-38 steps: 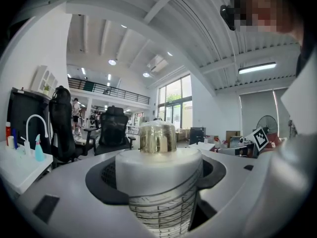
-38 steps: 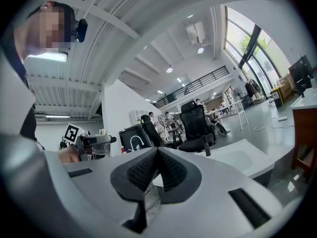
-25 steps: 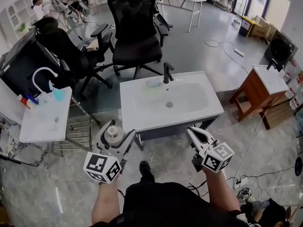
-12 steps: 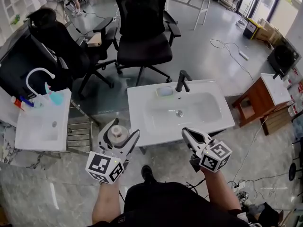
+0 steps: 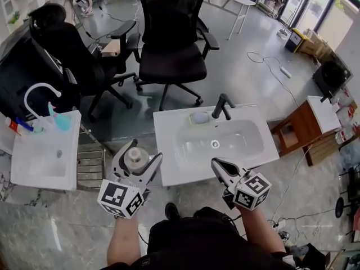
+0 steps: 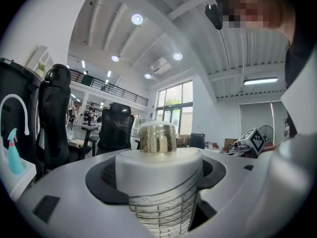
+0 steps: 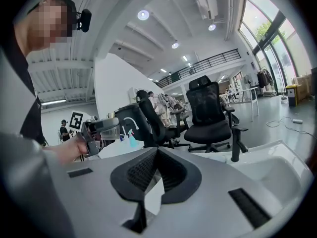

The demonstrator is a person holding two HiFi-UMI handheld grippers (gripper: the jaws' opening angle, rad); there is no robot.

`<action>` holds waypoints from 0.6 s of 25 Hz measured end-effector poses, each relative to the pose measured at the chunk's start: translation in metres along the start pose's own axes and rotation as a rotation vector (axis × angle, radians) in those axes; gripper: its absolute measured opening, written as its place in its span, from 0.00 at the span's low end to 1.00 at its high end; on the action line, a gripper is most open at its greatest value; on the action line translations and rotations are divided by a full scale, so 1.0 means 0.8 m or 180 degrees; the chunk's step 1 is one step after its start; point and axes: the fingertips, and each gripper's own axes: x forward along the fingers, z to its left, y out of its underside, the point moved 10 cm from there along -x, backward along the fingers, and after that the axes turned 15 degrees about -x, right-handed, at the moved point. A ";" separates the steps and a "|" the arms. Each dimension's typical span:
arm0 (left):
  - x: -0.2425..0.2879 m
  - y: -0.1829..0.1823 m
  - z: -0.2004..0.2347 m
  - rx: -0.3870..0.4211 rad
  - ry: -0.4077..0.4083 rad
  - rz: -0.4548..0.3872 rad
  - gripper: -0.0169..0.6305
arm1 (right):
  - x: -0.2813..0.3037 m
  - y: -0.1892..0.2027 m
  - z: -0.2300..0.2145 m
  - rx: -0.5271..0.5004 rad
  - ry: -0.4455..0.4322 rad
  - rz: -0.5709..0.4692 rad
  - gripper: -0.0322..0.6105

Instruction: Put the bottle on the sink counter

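**Claw state.** The left claw is clamped on the bottle. In the left gripper view both jaws press against the bottle's body. The right claw has its jaws together with nothing between them.

**Governing relation.** The sink tabletop lies ahead of the left claw and to its right, and its near-left corner is just beside the jaws. The bottle is in the air, short of that edge and apart from the surface. Its long axis runs roughly along the jaws, cap end pointing away from the hand. The left claw carries the load. The right claw hovers at the near edge in front of the basin, and it is probably not needed.

**Materials and shapes.**
- Bottle: cylindrical white body with fine printed lines and a shiny gold cap. It looks rigid and smooth.
- Sink tabletop: glossy white, rectangular, with flat rim strips around a recessed basin. A black faucet stands at the far side.

**Placement note.** The flat left rim strip looks the closest landing area. The bottle should be set upright, clear of the basin slope.
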 end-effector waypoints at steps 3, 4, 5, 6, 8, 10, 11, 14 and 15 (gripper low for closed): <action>0.008 0.004 0.006 -0.0035 0.0021 0.0007 0.57 | 0.003 0.004 -0.010 0.0052 0.0040 0.0024 0.07; 0.012 0.006 0.008 -0.0047 0.0016 0.0016 0.57 | 0.006 0.004 -0.014 0.0065 0.0040 0.0019 0.07; 0.015 0.006 0.010 -0.0060 0.0006 0.0023 0.57 | 0.009 0.004 -0.018 0.0074 0.0024 0.0017 0.07; 0.018 0.007 0.011 -0.0071 -0.0009 0.0027 0.57 | 0.012 0.004 -0.021 0.0074 -0.0005 0.0020 0.07; 0.025 0.006 0.011 -0.0074 -0.0050 0.0028 0.57 | 0.019 0.004 -0.029 0.0059 -0.0082 0.0027 0.07; 0.035 0.006 0.008 -0.0055 -0.0104 0.0019 0.57 | 0.027 0.004 -0.042 0.0038 -0.0168 0.0013 0.07; 0.041 0.005 0.006 -0.0047 -0.0137 0.0011 0.57 | 0.031 0.003 -0.052 0.0029 -0.0215 0.0000 0.07; 0.063 0.004 -0.003 -0.0053 -0.0268 -0.0037 0.57 | 0.045 -0.003 -0.087 -0.0008 -0.0370 -0.0042 0.07; 0.071 0.004 -0.005 -0.0068 -0.0317 -0.0060 0.57 | 0.051 -0.006 -0.100 -0.0030 -0.0423 -0.0055 0.07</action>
